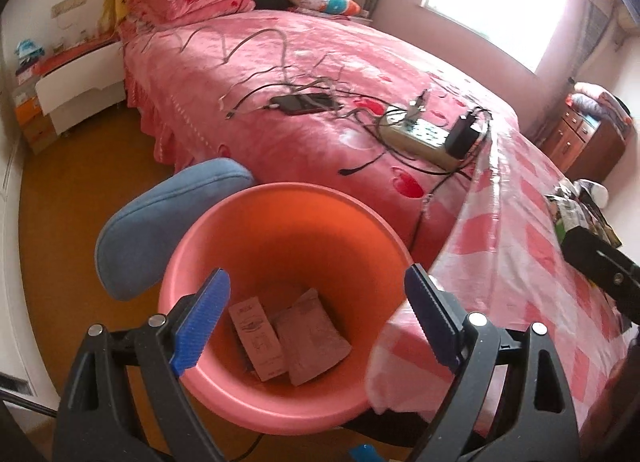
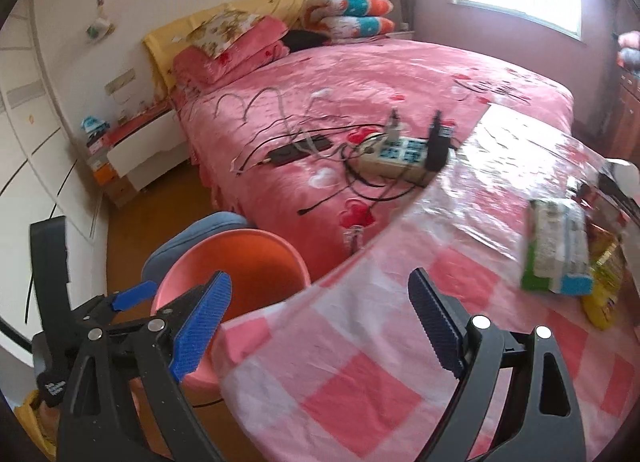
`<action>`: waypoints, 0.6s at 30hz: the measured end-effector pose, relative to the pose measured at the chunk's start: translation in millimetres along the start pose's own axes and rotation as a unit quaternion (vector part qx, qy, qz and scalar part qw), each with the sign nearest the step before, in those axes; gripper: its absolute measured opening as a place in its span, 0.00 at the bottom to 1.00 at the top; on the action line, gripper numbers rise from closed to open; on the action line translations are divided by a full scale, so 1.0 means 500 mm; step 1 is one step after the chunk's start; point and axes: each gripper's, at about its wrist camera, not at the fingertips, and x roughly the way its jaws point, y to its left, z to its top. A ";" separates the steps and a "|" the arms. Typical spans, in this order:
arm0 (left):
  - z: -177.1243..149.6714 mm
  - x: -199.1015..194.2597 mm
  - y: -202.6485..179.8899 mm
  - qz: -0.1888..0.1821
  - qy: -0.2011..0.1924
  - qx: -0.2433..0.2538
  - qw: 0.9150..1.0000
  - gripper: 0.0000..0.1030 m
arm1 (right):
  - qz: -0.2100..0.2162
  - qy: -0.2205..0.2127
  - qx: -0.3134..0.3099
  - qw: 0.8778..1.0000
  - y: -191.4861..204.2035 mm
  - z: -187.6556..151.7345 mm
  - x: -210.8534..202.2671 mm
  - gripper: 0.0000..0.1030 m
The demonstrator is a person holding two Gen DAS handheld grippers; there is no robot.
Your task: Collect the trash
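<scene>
While both sets of jaws stand wide apart and empty, risks run thus. Left gripper [image 1: 316,318]: poised above the pink bin [image 1: 208,234], two packets [image 1: 288,338] already at its bottom between the jaws. Right gripper [image 2: 320,326]: over the checked cloth [image 2: 360,382]; remaining wrappers [image 2: 560,250] lie beyond its right jaw, so slick plastic may slip. Cables and power strip [image 2: 400,157] ahead could snag.

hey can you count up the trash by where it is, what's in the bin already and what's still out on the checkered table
In the pink bin: 2, a printed packet and a crumpled wrapper.
On the checkered table: at least 2, a green and white packet and a yellow wrapper; more there is blurred.
Total: at least 4.
</scene>
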 end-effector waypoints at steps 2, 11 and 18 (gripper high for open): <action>0.001 -0.008 -0.019 -0.004 -0.003 0.010 1.000 0.87 | -0.005 -0.006 0.010 1.000 -0.023 -0.005 -0.010 0.87; 0.001 -0.042 -0.130 -0.024 -0.014 0.064 0.998 0.87 | -0.040 -0.040 0.054 0.997 -0.130 -0.035 -0.074 0.87; -0.005 -0.063 -0.204 -0.032 -0.022 0.101 0.994 0.88 | -0.069 -0.066 0.063 0.993 -0.192 -0.054 -0.123 0.87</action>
